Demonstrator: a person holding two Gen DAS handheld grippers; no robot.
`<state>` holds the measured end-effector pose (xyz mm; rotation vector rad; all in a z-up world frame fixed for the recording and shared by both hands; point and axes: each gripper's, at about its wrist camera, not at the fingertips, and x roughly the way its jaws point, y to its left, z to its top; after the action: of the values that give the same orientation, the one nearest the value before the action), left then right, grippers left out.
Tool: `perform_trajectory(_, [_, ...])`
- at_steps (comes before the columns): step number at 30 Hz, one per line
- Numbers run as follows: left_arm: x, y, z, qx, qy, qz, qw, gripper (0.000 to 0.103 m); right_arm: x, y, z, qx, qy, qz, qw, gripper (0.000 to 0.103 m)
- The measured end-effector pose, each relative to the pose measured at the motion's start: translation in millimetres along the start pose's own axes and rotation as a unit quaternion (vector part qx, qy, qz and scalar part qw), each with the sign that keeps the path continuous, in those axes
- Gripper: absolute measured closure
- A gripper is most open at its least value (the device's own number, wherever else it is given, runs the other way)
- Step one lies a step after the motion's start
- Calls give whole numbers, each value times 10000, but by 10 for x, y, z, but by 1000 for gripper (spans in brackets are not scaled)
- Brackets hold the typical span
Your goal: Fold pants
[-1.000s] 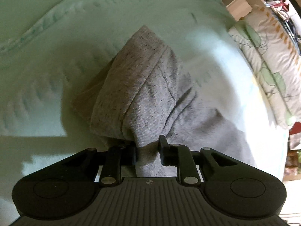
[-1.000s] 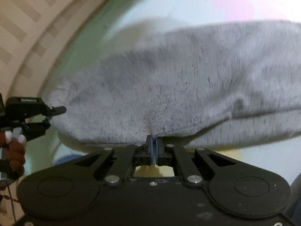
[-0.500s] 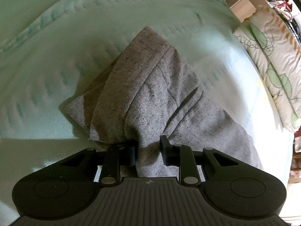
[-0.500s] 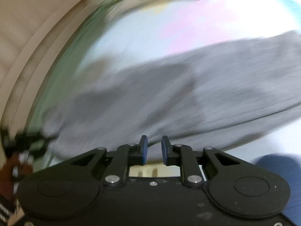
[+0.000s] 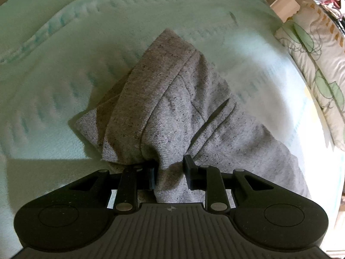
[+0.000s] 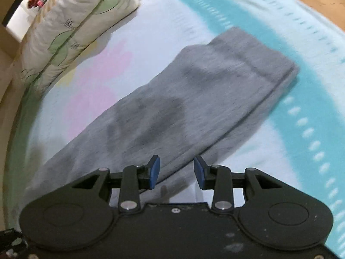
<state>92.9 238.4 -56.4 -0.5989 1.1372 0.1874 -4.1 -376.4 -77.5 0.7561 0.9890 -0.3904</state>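
Observation:
The grey pants [image 5: 172, 108] lie on the bed, bunched into a peak in the left wrist view. My left gripper [image 5: 170, 172] is shut on a thick fold of their fabric, which fills the gap between the fingers. In the right wrist view the pants [image 6: 194, 99] lie flat and folded lengthwise, with one end at the upper right. My right gripper [image 6: 176, 171] is open and empty, just above the pants' near edge.
The bed has a pale green and turquoise sheet [image 6: 280, 32] with a pink patch [image 6: 97, 79]. Leaf-patterned pillows [image 6: 71, 26] lie along the bed's far side and also show in the left wrist view [image 5: 319, 64]. A white shelf [image 5: 286, 2] stands beyond.
My right gripper has let go of the pants, opened and swung away, so it looks along the pants. My left gripper has kept its hold and barely moved.

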Motion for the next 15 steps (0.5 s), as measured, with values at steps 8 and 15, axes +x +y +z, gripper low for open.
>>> perform_trajectory(8, [-213,-35,18,424,148,237,9987,67,208,321,-67,-124,411,208,9989,62])
perform_trajectory(15, [-221,-160,10,1026,63,768,9917,67,326,101,0,236,504,90,9984,59])
